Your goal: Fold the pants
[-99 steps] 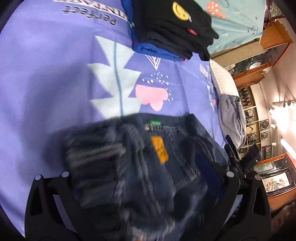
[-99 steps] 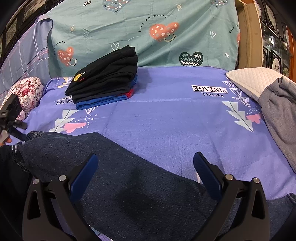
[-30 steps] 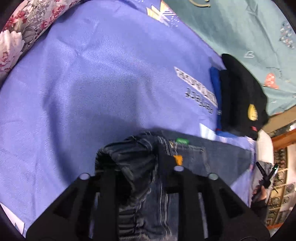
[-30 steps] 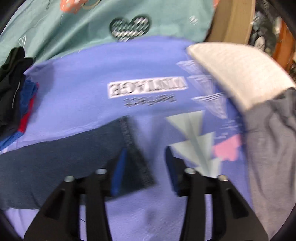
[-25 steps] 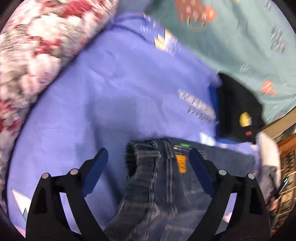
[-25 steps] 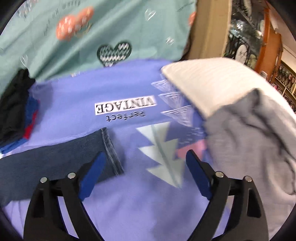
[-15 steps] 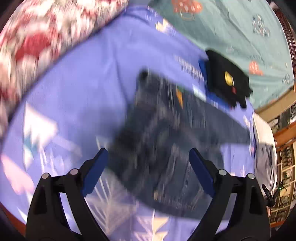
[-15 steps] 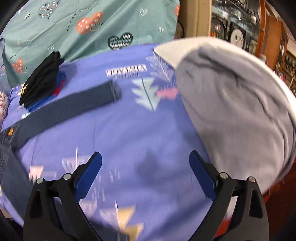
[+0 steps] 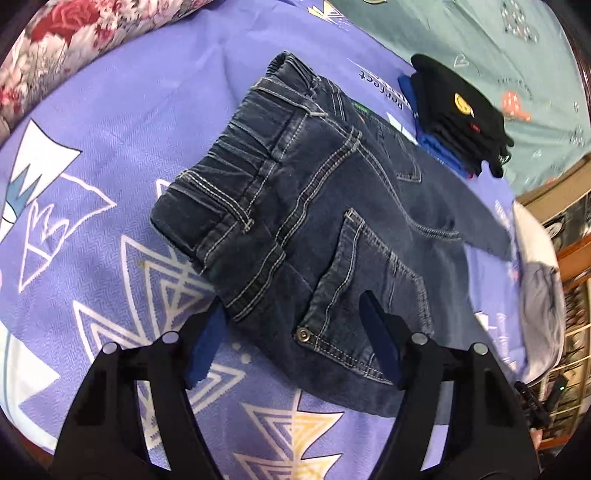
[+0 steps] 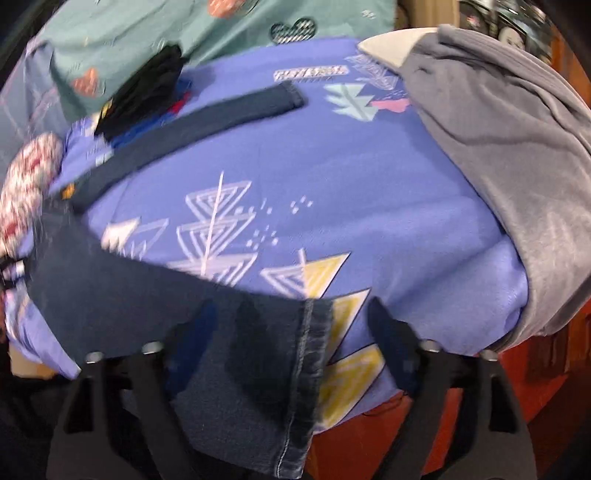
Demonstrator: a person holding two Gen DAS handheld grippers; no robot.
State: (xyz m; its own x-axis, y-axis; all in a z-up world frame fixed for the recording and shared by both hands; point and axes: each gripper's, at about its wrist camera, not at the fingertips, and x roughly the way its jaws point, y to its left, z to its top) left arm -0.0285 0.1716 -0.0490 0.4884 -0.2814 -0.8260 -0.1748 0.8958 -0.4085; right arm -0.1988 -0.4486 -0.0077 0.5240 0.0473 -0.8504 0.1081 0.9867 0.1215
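Observation:
Dark blue jeans (image 9: 325, 206) lie on the purple bedsheet (image 9: 110, 129), waistband at the left, back pockets up. One leg stretches toward the far side. My left gripper (image 9: 291, 339) is open and empty, its fingertips at the near edge of the jeans' seat. In the right wrist view the far leg (image 10: 207, 122) lies spread across the sheet and the near leg's hem (image 10: 280, 354) hangs over the bed's front edge. My right gripper (image 10: 291, 332) is open, with that hem between its fingers.
A stack of folded black, blue and red clothes (image 9: 458, 110) sits at the back. A grey garment (image 10: 517, 166) lies on a white pillow at the right. A floral pillow (image 9: 74, 48) is at the left. A teal sheet (image 10: 184, 33) lies behind.
The left gripper let go of the waistband and pulled back; the right let go of the far leg's hem and moved to the near leg's hem. The jeans now lie spread out.

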